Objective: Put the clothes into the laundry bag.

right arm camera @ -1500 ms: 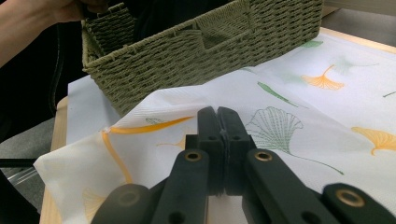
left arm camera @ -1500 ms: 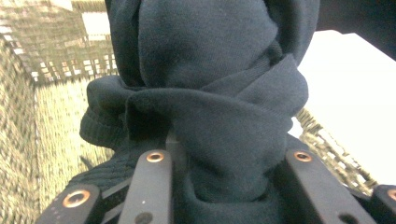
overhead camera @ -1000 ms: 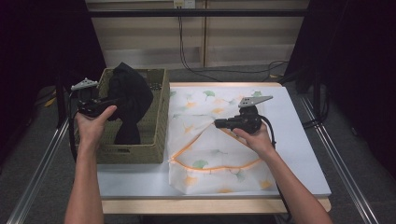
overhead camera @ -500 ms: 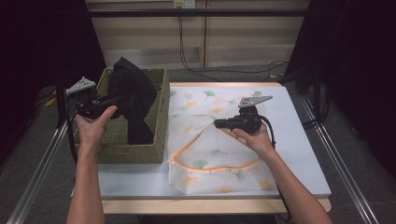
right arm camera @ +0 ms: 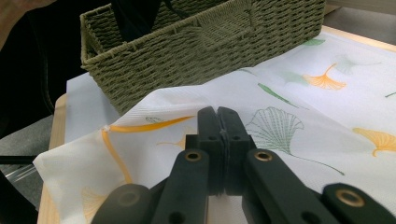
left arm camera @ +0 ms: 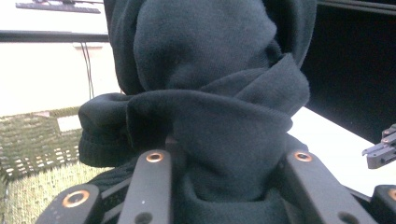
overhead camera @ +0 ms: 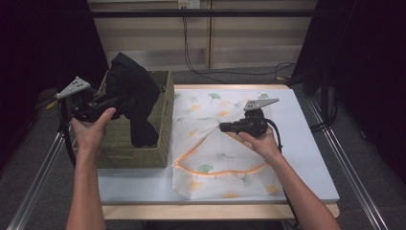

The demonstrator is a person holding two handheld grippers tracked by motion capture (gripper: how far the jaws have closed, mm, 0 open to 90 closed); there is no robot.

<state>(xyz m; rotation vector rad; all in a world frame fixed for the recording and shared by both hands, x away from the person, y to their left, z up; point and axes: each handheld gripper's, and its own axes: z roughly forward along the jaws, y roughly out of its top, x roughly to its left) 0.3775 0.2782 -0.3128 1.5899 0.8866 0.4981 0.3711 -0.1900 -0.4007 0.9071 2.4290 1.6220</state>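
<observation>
Garment hung left of the bag mouth, long axis vertical.
Printed laundry bag [overhead camera: 225, 158] lay right of the woven basket [overhead camera: 165, 120]; right gripper [overhead camera: 225, 127] pinched its raised rim, left gripper [overhead camera: 112, 100] clamped the dark garment [overhead camera: 131, 93] above the basket.

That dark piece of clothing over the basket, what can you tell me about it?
The dark garment looks like thick, soft fleece or sweatshirt fabric, blackish-blue, bunched and folded on itself with a ribbed hem showing. It hangs from the left gripper, whose fingers clamp a thick wad of it. The upper part stands above the woven basket, and a long fold droops down inside it, against the basket's right wall. What kind of garment it is I cannot tell.
</observation>
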